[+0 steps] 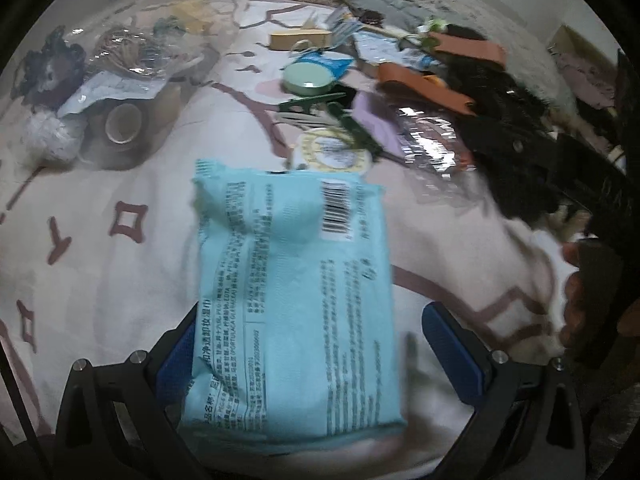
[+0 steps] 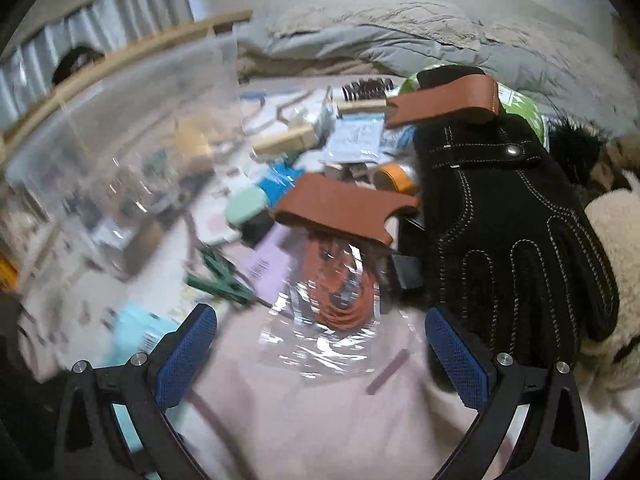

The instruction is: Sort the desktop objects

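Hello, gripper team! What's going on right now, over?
Left gripper open, blue wipes pack lying between its fingers. Right gripper open, empty, above bagged orange cable. Black glove crowding its right finger.

I see a bed covered by a pale pink sheet (image 1: 100, 280) printed with dull mauve lines and squares. A rumpled grey quilt (image 2: 400, 40) is heaped along its far edge. Past the far left corner runs a light wooden rail (image 2: 132, 50) before grey pleated curtains (image 2: 100, 16). Light is dim and even.
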The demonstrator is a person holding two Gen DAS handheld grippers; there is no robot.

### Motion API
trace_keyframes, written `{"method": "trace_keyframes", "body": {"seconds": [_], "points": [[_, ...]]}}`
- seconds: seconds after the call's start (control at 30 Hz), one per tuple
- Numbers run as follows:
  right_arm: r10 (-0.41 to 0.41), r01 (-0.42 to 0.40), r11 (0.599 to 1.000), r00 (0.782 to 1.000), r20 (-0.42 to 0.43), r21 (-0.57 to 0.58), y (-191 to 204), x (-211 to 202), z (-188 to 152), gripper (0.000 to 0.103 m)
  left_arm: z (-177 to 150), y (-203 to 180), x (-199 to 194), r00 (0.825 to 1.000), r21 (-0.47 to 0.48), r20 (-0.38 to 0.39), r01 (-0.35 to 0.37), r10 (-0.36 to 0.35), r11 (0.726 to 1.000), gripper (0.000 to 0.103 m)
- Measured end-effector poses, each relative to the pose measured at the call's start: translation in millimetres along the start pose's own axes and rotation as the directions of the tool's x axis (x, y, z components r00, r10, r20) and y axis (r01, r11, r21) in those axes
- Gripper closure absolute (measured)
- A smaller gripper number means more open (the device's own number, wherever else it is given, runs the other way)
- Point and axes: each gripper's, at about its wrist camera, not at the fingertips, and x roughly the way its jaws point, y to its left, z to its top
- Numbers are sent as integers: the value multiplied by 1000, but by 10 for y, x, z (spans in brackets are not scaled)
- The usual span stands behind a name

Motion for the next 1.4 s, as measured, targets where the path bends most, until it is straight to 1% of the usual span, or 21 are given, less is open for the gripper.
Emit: {"method": "trace_keyframes", "body": {"seconds": [0.07,0.1,0.17,0.23,0.27,0.33,0.4,0.53,0.57,0.63,0.77,0.83,0.97,1.0,1.07,1.1,1.2,1.3,1.37,1.4], "points": [[56,-56,997,998,8,45,-5,-18,6,0,7,24,-23,999,-14,9,41,-41,999,1],[93,-93,993,996,13,79,-4,-14,16,0,1,19,-37,999,-19,13,44,-44,999,1],[142,-142,983,990,9,120,4,-4,22,0,14,37,-47,999,-37,25,39,-38,999,1],[191,-190,968,982,11,161,28,20,38,0,18,56,-71,999,-51,45,15,-12,999,1],[211,-210,962,977,16,175,43,20,39,0,29,72,-70,998,-54,53,-23,26,998,1],[263,-262,946,965,20,191,105,46,50,0,20,90,-58,996,-59,51,-73,76,996,1],[304,-301,933,953,17,199,159,83,61,0,8,91,-55,995,-56,51,-79,82,995,1],[360,-349,906,933,-1,241,227,179,68,1,3,92,-23,992,-28,53,-110,111,994,1],[375,-363,898,927,-4,249,233,204,72,7,3,83,-13,992,-23,52,-112,113,993,1],[408,-390,878,913,-10,277,225,274,90,14,12,80,5,993,-23,50,-110,111,994,1],[467,-433,833,884,-20,343,157,380,72,23,10,67,18,994,-27,51,-98,99,995,1],[487,-441,814,873,-30,379,127,437,52,23,19,50,33,994,-22,49,-97,98,995,1],[506,-437,785,861,-48,438,84,531,9,23,31,30,62,994,-9,46,-97,98,995,1],[505,-430,781,861,-54,453,76,550,-4,23,22,20,50,994,-8,46,-97,97,995,1],[488,-398,782,870,-73,480,66,594,-37,23,17,21,47,995,-8,48,-91,92,996,1],[462,-368,793,883,-85,486,63,616,-60,23,3,17,33,995,-8,49,-90,90,996,1],[421,-345,824,904,-78,449,94,590,-61,23,3,25,34,995,-12,48,-84,85,996,1],[365,-325,862,931,-31,389,161,513,-53,23,5,30,43,995,-9,47,-84,84,996,1],[363,-330,871,931,-24,364,190,524,-63,23,3,28,43,995,-6,46,-84,84,996,1],[374,-338,867,927,-31,366,191,552,-76,23,-3,17,44,996,0,44,-83,83,997,1]]}}
